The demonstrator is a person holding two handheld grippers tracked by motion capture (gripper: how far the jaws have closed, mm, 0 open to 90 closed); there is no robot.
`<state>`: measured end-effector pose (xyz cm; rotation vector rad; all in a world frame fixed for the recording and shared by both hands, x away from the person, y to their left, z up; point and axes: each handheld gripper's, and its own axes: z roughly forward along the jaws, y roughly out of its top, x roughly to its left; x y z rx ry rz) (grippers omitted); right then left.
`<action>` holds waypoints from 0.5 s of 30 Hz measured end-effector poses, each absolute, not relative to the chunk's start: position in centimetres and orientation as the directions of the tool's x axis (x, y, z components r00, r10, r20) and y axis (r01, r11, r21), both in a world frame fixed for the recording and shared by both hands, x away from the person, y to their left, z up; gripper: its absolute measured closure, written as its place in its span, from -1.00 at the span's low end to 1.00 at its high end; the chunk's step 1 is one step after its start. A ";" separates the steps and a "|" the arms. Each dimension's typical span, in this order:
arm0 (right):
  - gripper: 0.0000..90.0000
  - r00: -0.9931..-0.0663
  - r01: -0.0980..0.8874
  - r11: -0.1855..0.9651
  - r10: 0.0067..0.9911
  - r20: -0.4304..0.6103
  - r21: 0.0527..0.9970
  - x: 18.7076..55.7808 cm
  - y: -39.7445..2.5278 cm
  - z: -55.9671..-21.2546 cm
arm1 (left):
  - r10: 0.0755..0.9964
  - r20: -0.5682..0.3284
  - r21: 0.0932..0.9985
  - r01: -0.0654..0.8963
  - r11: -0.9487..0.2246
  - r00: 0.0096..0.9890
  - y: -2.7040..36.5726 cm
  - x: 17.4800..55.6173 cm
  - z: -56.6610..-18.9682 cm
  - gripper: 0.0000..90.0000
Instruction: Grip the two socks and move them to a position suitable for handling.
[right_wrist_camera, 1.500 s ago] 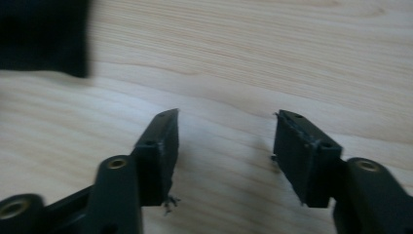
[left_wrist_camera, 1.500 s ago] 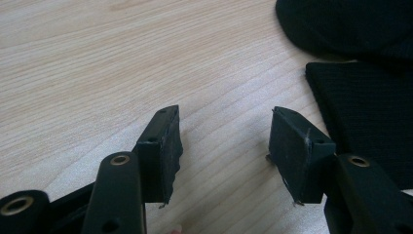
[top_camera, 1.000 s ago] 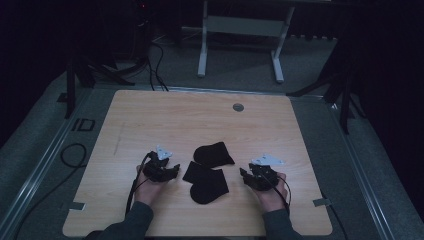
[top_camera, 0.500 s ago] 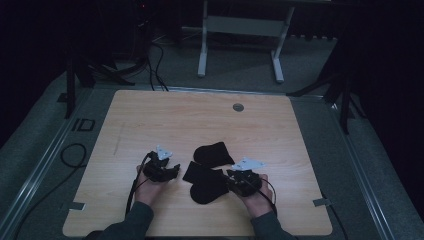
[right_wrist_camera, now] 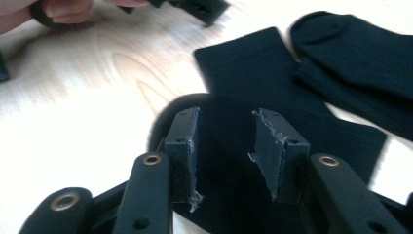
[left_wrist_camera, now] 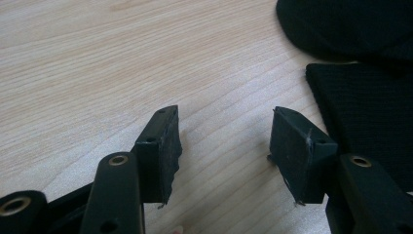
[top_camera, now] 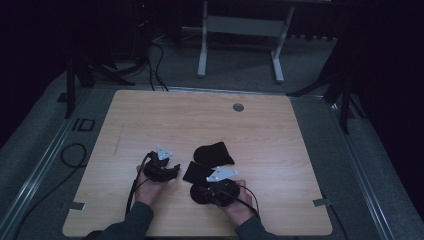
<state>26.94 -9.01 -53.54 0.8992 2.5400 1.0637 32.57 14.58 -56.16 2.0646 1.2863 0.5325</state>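
Wooden table (top_camera: 260, 130), dim room. Two black socks lie near the person's edge, between the two hands. The near sock (right_wrist_camera: 272, 97) lies flat, its length running away from the right gripper; the far sock (top_camera: 214, 153) sits just beyond it, rounded end showing, the two touching or nearly so.

Right gripper (right_wrist_camera: 225, 146): hangs over the near sock's closer end, jaws parted with a gap between the pads, dark fabric showing between and beneath them. Whether the pads touch the cloth cannot be told. Pad edges frayed.

Left gripper (left_wrist_camera: 224, 141): jaws wide apart, nothing between them but bare wood. It sits just left of the socks; the near sock's edge lies close beside its right jaw, apart from it.

High view: left gripper and right gripper both low on the table, close to each other, cables trailing back toward the sleeves.

Writing: a marking reading roughly "ID" (top_camera: 83, 124) on the grey surround left of the table. None legible on the socks or the grippers.
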 end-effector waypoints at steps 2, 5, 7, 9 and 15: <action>0.30 -0.791 0.447 0.543 0.612 0.030 0.710 26.8 -8.6 -53.7 | 0.898 0.005 0.701 0.639 -0.317 0.439 14.6 32.6 -56.2 0.00; 0.25 -0.799 0.446 0.554 0.601 0.033 0.703 26.5 -7.9 -54.0 | 0.899 0.005 0.702 0.639 -0.315 0.439 14.6 32.6 -56.2 0.00; 0.24 -0.806 0.441 0.562 0.590 0.034 0.699 26.3 -7.5 -54.2 | 0.899 0.005 0.701 0.639 -0.316 0.439 14.6 32.6 -56.2 0.00; 0.24 -0.816 0.433 0.576 0.578 0.030 0.693 26.1 -6.9 -54.5 | 0.899 0.004 0.702 0.639 -0.315 0.439 14.6 32.6 -56.2 0.00; 0.24 -0.828 0.429 0.604 0.560 0.025 0.671 25.9 -6.0 -55.2 | 0.899 0.006 0.701 0.639 -0.316 0.438 14.5 32.5 -56.1 0.02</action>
